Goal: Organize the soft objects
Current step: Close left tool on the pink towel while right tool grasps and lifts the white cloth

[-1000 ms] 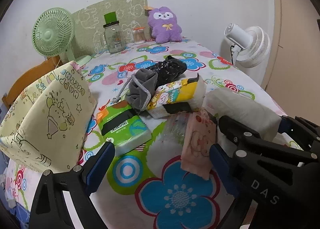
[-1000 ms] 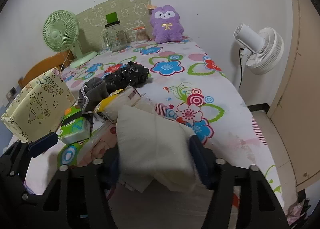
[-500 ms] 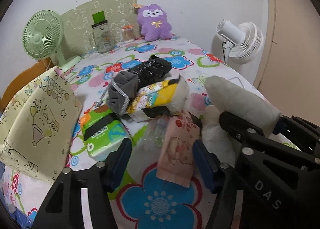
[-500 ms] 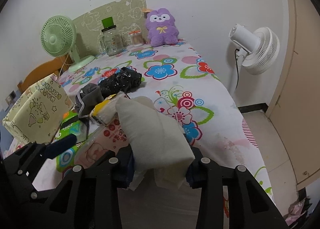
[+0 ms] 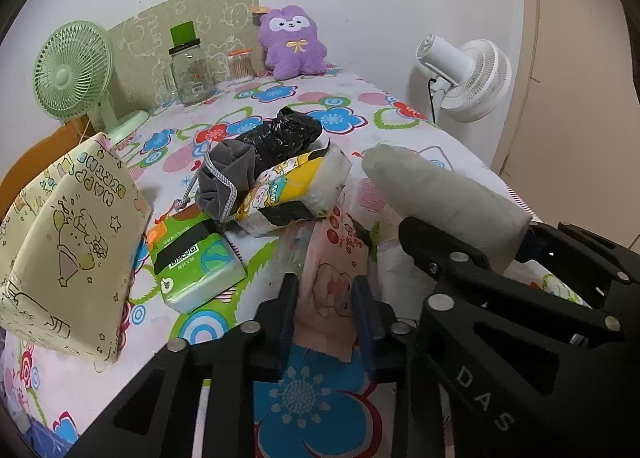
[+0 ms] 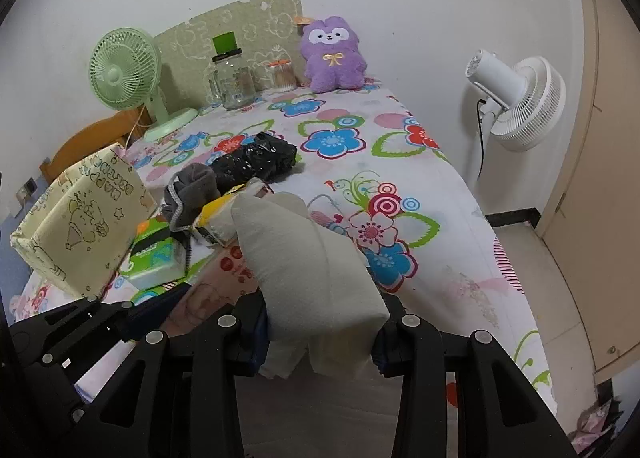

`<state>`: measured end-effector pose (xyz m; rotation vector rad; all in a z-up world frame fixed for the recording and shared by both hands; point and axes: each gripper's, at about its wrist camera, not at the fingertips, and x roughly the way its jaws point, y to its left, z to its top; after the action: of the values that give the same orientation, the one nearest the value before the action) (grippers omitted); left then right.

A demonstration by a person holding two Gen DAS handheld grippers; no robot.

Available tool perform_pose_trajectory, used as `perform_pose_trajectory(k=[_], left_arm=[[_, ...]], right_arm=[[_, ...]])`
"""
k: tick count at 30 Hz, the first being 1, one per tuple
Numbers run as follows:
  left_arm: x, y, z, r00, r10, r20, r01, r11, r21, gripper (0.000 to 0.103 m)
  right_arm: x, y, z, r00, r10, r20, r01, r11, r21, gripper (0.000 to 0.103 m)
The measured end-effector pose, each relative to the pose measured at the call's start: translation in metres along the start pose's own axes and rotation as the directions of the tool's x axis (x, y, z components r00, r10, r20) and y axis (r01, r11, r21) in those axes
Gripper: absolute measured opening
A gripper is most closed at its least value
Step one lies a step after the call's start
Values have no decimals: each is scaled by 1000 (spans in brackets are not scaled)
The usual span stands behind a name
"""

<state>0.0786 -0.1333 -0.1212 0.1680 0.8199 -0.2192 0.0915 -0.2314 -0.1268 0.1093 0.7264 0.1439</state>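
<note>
My left gripper [image 5: 324,306] is shut on a pink tissue pack [image 5: 334,282] that lies on the flowered bedsheet [image 5: 304,398]. My right gripper [image 6: 320,332] is shut on a cream folded cloth [image 6: 304,258], lifted clear of the bed; it also shows in the left wrist view [image 5: 444,197]. Beyond lie a green tissue pack [image 5: 192,258], a yellow tissue pack [image 5: 296,189], a grey drawstring pouch [image 5: 224,181] and a black plastic bundle [image 5: 280,133]. A yellow fabric box [image 5: 68,250] stands at the left.
A green desk fan [image 5: 72,65], a glass jar [image 5: 190,65], a small swab jar [image 5: 240,65] and a purple plush toy [image 5: 292,41] stand by the far wall. A white floor fan [image 6: 516,101] stands off the bed's right edge.
My left gripper has moved in and closed on the pink tissue pack. My right gripper has lifted the cream cloth higher.
</note>
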Motion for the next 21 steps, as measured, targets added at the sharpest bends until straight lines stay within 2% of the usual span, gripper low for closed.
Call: perform_pose_trajectory(k=[6, 13, 21], left_arm=[[-9, 2, 0, 999, -36, 8, 36, 999, -5, 6], [-18, 8, 2, 999, -45, 28, 46, 999, -18, 6], [-41, 15, 6, 995, -46, 88, 47, 999, -18, 6]], right_arm=[[-8, 7, 4, 1000, -9, 16, 9, 1000, -15, 43], [-17, 13, 8, 999, -19, 26, 19, 1000, -21, 43], [-37, 25, 18, 998, -30, 62, 32, 999, -29, 43]])
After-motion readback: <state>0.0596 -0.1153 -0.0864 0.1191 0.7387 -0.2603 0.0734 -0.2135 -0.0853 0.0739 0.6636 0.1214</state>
